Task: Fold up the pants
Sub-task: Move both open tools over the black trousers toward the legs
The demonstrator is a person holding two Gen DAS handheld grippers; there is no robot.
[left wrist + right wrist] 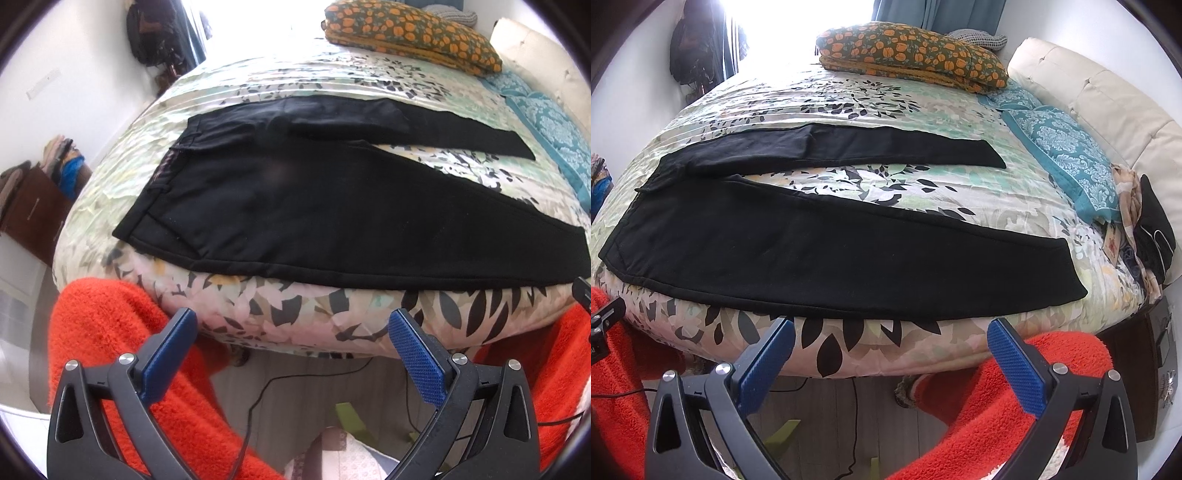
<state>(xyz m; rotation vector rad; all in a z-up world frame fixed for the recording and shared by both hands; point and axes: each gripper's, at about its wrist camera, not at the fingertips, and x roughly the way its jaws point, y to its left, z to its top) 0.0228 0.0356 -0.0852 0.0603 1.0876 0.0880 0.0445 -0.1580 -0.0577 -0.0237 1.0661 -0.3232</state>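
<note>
The black pants (295, 206) (768, 243) are lying flat on the bed (295, 314) (871, 343), which is wearing a leaf-print cover, with the waistband to the left, the two legs spreading apart toward the right, and the nearer leg running along the bed's front edge. The left gripper (291, 354) is hovering off that front edge with its blue fingers (415, 360) standing wide apart and gripping nothing, and the right gripper (892, 360) is hanging there likewise, spread wide and empty. An orange-flowered pillow (410, 35) (912, 51) is resting at the far side of the bed.
</note>
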